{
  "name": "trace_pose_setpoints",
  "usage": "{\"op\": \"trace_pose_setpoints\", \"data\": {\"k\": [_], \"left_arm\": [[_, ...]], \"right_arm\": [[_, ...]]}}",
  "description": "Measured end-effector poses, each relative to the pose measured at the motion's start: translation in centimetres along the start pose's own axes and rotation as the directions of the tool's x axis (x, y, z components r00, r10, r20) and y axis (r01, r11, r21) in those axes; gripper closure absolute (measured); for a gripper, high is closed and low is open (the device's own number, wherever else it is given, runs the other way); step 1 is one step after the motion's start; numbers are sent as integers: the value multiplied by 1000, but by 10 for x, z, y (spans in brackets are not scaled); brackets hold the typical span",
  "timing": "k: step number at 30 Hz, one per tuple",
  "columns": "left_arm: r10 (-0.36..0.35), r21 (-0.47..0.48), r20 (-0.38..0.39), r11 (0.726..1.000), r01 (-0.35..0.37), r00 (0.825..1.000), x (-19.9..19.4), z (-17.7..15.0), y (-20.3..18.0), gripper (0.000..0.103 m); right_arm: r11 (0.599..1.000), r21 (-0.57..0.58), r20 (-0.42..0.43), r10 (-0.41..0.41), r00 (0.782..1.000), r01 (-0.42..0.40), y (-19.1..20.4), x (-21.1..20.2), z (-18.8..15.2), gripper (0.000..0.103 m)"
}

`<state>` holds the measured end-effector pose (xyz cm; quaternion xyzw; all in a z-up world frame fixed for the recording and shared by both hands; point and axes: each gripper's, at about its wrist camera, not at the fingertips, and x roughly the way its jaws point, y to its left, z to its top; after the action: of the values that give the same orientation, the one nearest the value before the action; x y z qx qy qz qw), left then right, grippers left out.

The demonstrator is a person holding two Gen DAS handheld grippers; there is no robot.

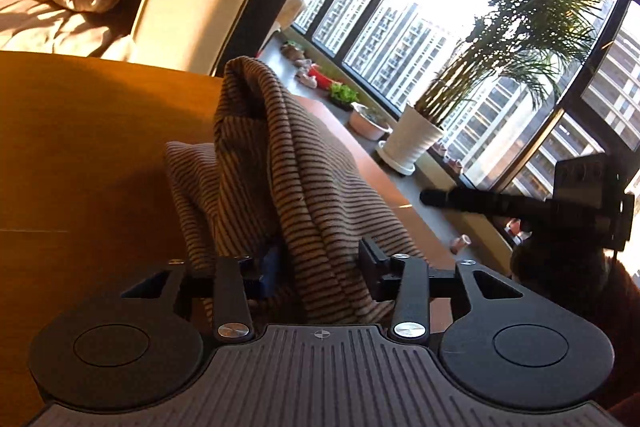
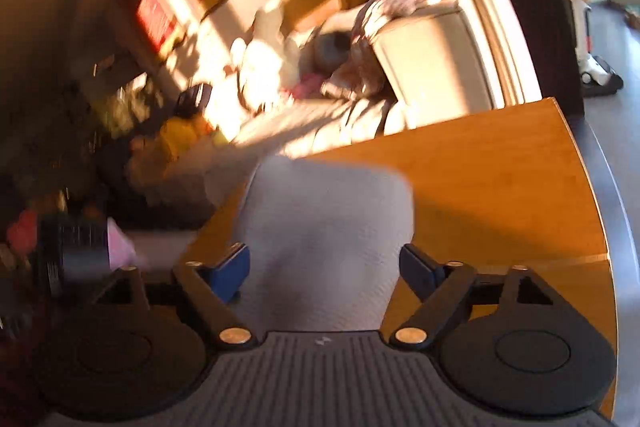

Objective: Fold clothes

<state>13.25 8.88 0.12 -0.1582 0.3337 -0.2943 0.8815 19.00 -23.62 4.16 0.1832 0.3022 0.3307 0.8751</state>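
Left gripper (image 1: pixel 316 267), black linkage arms, round black discs, silver pivot screws, ribbed grey base; right gripper (image 2: pixel 324 267), blue pads (image 2: pixel 230 269)

Left tool (image 1: pixel 316 263): the striped garment (image 1: pixel 288 163) drapes over its left finger, so only a sliver of blue pad (image 1: pixel 272 265) shows; whether the pads press the cloth cannot be told.
Striped garment: its lower end runs out of sight behind the tool's body.
Right wrist view: smeared by motion; the grey cloth (image 2: pixel 328 235) has soft edges and no readable weave.
Left side of that view: dark clutter (image 2: pixel 60 227), unrecognisable.
Desk (image 2: pixel 500 187): cut off by the right edge.
Windowsill items (image 1: pixel 316 75): too small to name.
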Motion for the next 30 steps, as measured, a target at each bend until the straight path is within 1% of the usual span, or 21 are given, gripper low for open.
{"op": "trace_pose_setpoints", "data": {"k": [2,6,8,9,11,13,15,17,18,20,21,22,23,25,27,29,30], "left_arm": [[15,15,-3,1000,-15,1000,1,0,0,69],[45,80,-11,996,-44,999,0,-5,-4,69],[45,90,-12,995,-44,999,-2,-9,-3,69],[42,86,-13,995,-41,999,-2,-9,0,69],[33,77,-16,997,-31,999,-3,-10,5,70],[23,71,-18,997,-22,1000,-4,-11,9,70],[17,71,-20,997,-16,1000,-4,-11,13,70],[12,65,-18,998,-11,1000,-4,-12,16,70],[10,60,-16,998,-9,1000,-5,-13,18,70],[7,49,-12,999,-6,1000,-6,-14,21,70],[6,47,-10,999,-6,1000,-7,-15,22,70],[6,46,-9,999,-6,1000,-7,-15,22,71],[6,47,-7,999,-5,1000,-7,-16,22,71],[1,47,-3,999,-1,1000,-6,-15,21,71],[1,49,-1,999,-1,1000,-5,-15,20,71],[0,47,-2,999,0,1000,-5,-15,21,71],[-3,43,-2,999,3,1000,-6,-14,22,71]], "right_arm": [[998,70,17,-4,1000,3,-19,21,15,19],[985,159,-49,-53,997,60,-53,79,24,19],[979,195,-76,-50,996,64,-64,99,20,19],[978,207,-74,-17,997,32,-62,101,20,20],[973,229,-68,49,996,-32,-58,103,19,44],[965,245,-56,114,992,-97,-53,105,20,53],[963,213,-12,170,985,-164,-38,96,29,58],[957,191,11,221,975,-219,-25,94,35,59],[961,162,8,227,974,-226,-17,97,37,59],[981,85,-18,178,984,-176,-4,106,38,59],[993,51,-42,112,993,-110,-2,113,38,59],[999,15,-65,45,997,-44,0,120,37,59],[999,-23,-85,-24,996,23,2,126,36,59],[982,-119,-111,-162,980,149,1,135,29,58],[978,-133,-99,-177,979,164,-1,130,25,58],[982,-103,-81,-164,983,156,-2,114,27,55],[984,-93,-71,-157,985,150,-2,106,26,47]]}}
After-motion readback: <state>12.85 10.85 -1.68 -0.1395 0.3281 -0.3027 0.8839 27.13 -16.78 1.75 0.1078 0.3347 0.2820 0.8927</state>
